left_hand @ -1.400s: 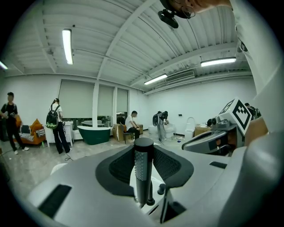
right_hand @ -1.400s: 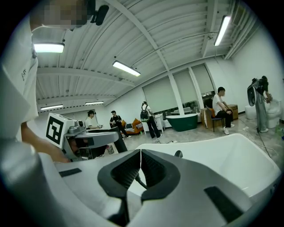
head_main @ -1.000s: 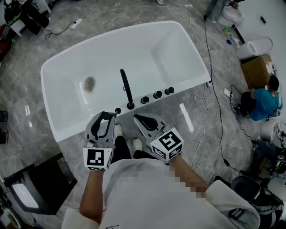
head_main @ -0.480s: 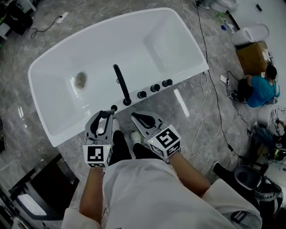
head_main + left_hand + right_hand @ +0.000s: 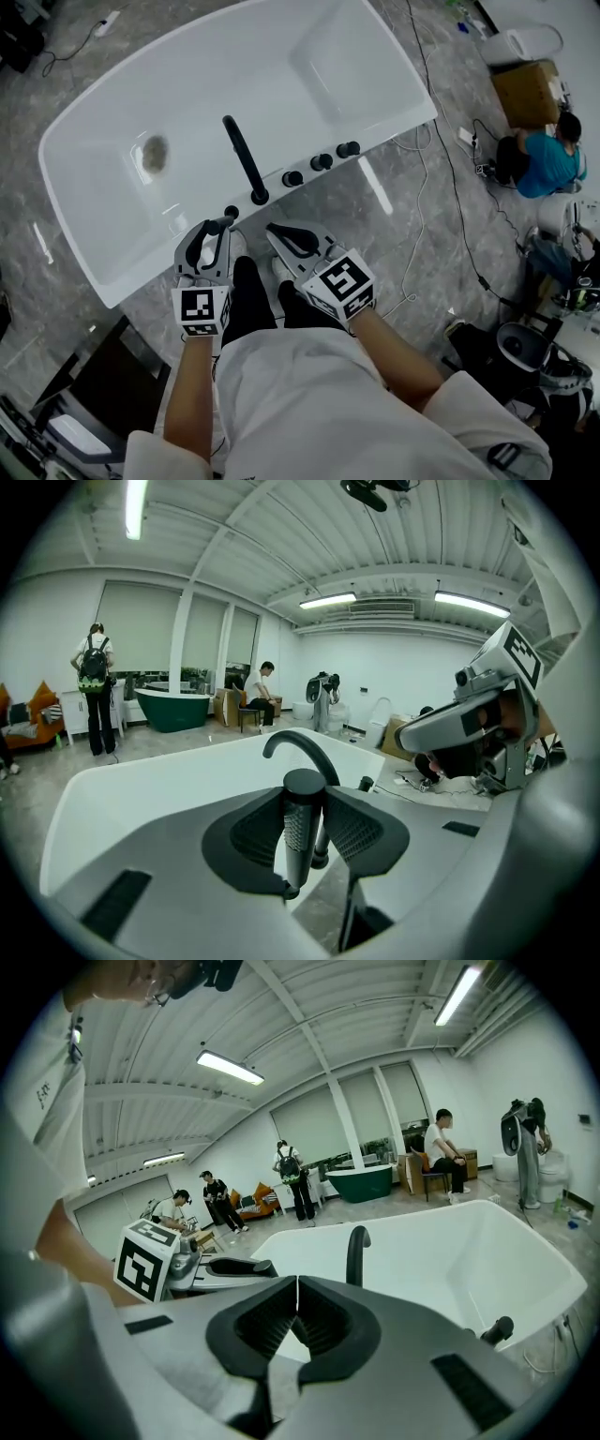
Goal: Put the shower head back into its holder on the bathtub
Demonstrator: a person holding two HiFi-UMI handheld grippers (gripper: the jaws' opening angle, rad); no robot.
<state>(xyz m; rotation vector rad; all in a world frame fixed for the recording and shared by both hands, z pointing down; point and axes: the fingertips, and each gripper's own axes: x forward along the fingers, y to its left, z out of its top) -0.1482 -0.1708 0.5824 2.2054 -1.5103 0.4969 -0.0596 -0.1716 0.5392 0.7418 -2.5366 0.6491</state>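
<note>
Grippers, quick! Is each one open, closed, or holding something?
Left gripper: closed on the black cylindrical shower head.
Right gripper: closed, jaws together, holding nothing.

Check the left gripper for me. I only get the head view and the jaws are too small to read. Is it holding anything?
Observer: Yes. The left gripper is shut on the shower head, a black knurled stick that stands upright between the pads.
Operator: Right one?
Observer: The right gripper is shut with its tips touching and nothing between them.
Operator: What's ahead of the left jaws?
Observer: Seen along them, the faucet arches right behind the shower head's top. The holder doesn't show there.
</note>
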